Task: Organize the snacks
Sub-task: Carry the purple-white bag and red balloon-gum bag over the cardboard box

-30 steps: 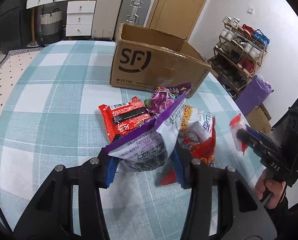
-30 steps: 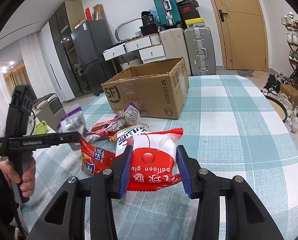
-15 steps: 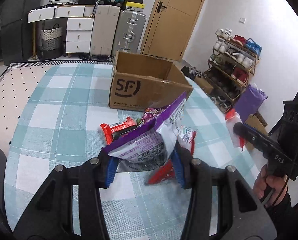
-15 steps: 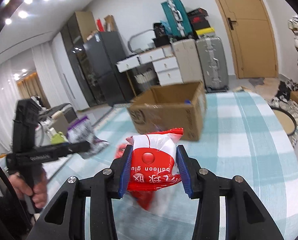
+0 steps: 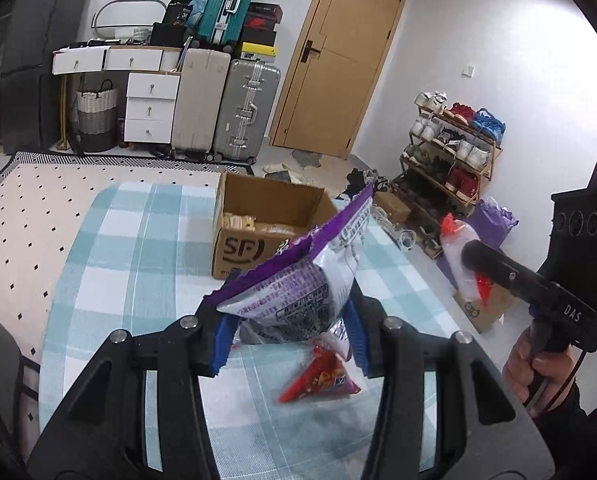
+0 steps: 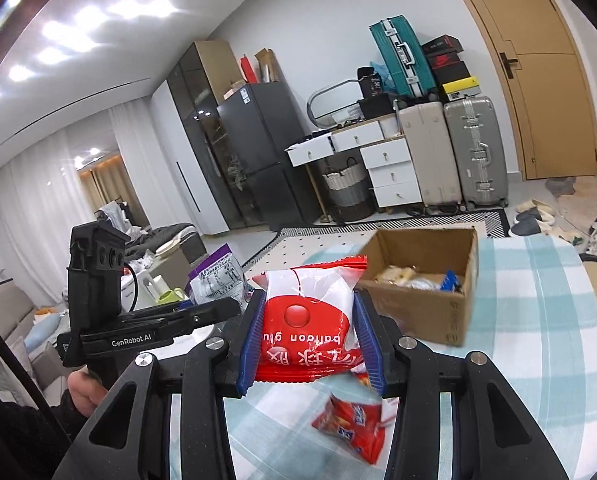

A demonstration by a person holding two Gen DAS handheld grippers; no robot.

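Two handheld black grippers with blue ribbed pads are up above a round table covered in a teal-and-white checked cloth (image 5: 138, 248), each clamped on a snack bag.

On the left side, the left gripper (image 5: 288, 330) has its jaws drawn in on a purple-and-silver foil snack bag (image 5: 298, 280); the blue pads (image 5: 222, 344) press into the bag's lower sides, and its purple sealed edge juts up and to the right. In the right wrist view the same bag shows at the tip of that gripper, held by a hand (image 6: 84, 394) at the left edge.

Below the bags, a small red foil snack packet (image 5: 322, 376) lies on the cloth on its own, clear of both grippers.

Further right, the right gripper (image 6: 310, 344) is closed on a red-and-white plastic snack bag printed "balloon glu" (image 6: 310, 320), pads tight against both of its sides, the bag off the table.

Beyond, toward the far edge of the table, stands an open brown cardboard box marked "SF" (image 5: 258, 236), flaps up, with pale wrapped snacks and a blue packet already inside. It is well apart from both held bags.
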